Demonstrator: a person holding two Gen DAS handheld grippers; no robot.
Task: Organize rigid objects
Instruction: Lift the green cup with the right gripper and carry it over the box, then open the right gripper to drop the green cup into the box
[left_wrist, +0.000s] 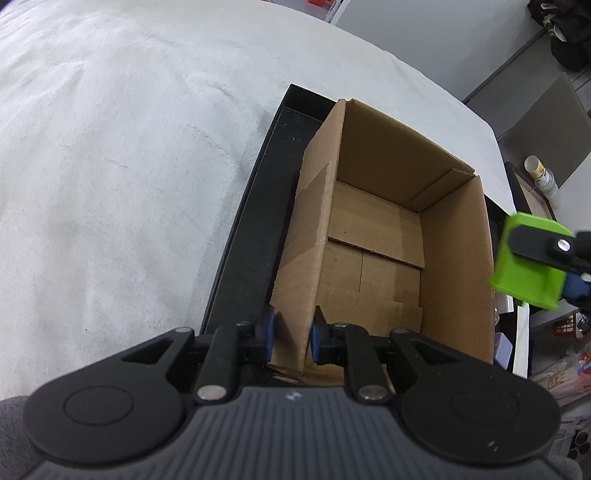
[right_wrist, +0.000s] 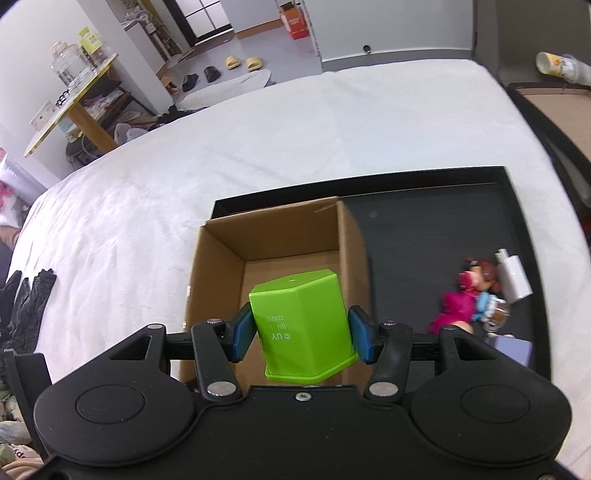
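My left gripper (left_wrist: 291, 338) is closed on the near wall of the open cardboard box (left_wrist: 373, 236), one blue pad outside the wall and one inside. My right gripper (right_wrist: 301, 332) holds a green hexagonal cup (right_wrist: 304, 328) upside down, its flared rim toward me, the blue pads pressing its opposite sides. From the right wrist, the cup hangs over the near part of the box's open top; the box stands in a black tray (right_wrist: 436, 221) on a white cloth (right_wrist: 221, 147). Only this view shows what lies to the right of my fingers on the tray: a small doll in pink (right_wrist: 467, 299) lying down, a white block (right_wrist: 513, 277) just beyond it, and a pale lilac item (right_wrist: 513, 349) nearer me. Only the left wrist shows the box's bare floor of folded flaps; there the cup appears at the far right, just outside the box's right wall.
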